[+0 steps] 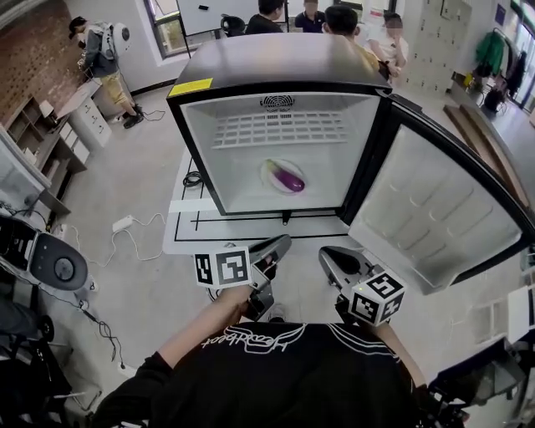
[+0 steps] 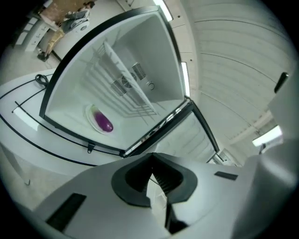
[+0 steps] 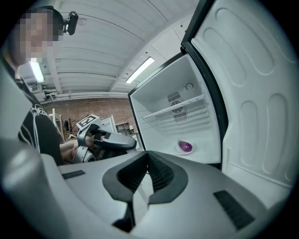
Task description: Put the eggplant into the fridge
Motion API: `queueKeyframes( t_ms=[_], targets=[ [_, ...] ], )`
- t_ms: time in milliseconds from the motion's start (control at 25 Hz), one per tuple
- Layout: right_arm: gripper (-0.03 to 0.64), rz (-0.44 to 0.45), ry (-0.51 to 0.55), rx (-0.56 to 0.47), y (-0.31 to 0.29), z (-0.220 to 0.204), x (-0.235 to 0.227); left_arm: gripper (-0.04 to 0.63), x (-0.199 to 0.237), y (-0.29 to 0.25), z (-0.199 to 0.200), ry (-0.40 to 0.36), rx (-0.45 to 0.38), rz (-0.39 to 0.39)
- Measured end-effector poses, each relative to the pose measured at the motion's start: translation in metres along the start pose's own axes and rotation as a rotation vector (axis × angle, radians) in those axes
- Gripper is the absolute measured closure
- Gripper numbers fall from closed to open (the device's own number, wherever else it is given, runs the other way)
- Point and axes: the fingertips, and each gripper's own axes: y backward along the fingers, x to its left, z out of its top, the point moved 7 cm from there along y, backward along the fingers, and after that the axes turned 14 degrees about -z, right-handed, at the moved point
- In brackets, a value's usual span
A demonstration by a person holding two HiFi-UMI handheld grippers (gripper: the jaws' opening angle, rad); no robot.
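Observation:
The purple eggplant [image 1: 291, 180] lies on a small white plate [image 1: 270, 170] on the floor of the open fridge [image 1: 197, 142], under the wire shelf [image 1: 280, 128]. The left gripper view shows the eggplant [image 2: 103, 123] deep inside, and the right gripper view shows it [image 3: 186, 146] too. Both grippers are well back from the fridge, in front of the person's chest. My left gripper [image 1: 282, 244] has its jaws together, tips touching, nothing between them [image 2: 152, 157]. My right gripper [image 1: 326, 254] is likewise shut and empty [image 3: 148, 154], beside the fridge door [image 1: 435, 219], which is swung wide to the right.
The fridge stands on a white mat [image 1: 185, 226] with black lines. Cables [image 1: 125, 224] trail over the floor at left, by a grey machine [image 1: 50, 261] and shelves [image 1: 38, 125]. Several people [image 1: 338, 18] stand behind the fridge, another [image 1: 100, 58] at far left.

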Motion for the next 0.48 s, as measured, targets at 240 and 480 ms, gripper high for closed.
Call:
queueKeyframes(
  t_ms=[240, 480],
  targets=[
    [0.611, 0.070, 0.052, -0.038, 0.063, -0.010, 0.021, 0.588, -0.069, 0.026, -0.047, -0.295, 0.030, -0.052],
    [0.611, 0.157, 0.102, -0.055, 0.128, -0.024, 0.053, 0.588, -0.137, 0.053, -0.108, -0.511, 0.040, -0.096]
  ],
)
